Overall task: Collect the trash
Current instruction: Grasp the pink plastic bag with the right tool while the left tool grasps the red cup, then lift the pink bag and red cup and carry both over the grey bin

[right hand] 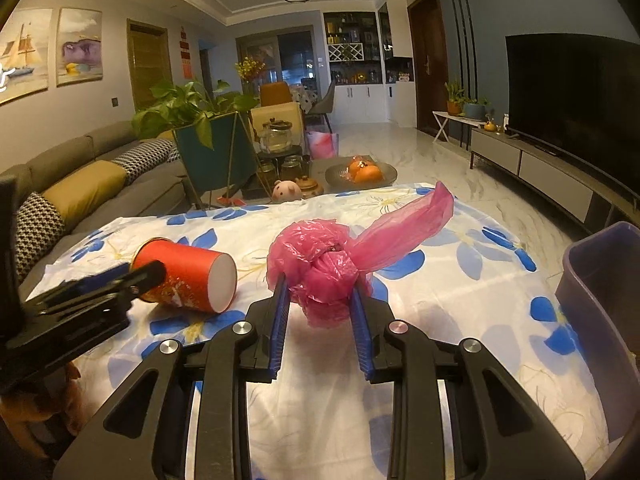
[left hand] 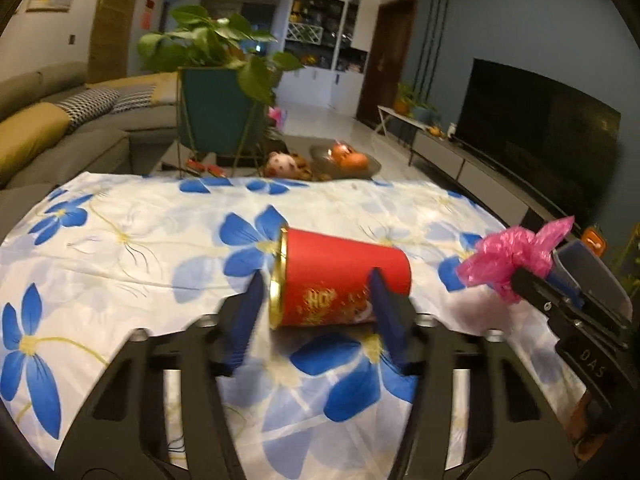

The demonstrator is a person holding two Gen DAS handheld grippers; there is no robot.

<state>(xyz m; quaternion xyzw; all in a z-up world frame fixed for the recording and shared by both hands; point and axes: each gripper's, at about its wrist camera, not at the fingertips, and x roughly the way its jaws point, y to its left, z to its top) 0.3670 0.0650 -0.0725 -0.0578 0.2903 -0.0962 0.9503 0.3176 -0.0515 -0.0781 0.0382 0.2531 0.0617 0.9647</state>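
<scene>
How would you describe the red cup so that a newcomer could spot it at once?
Start at the floral tablecloth with blue flowers. Left of the crumpled pink plastic bag lies the red cup, tipped on its side between the left gripper fingers. Only it is rigid, gold-rimmed and gold-printed.

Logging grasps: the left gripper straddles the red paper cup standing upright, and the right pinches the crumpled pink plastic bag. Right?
Not quite: the red paper cup lies on its side on the floral tablecloth, as the left wrist view shows. The left gripper does straddle it, and the right gripper pinches the crumpled pink plastic bag.
</scene>
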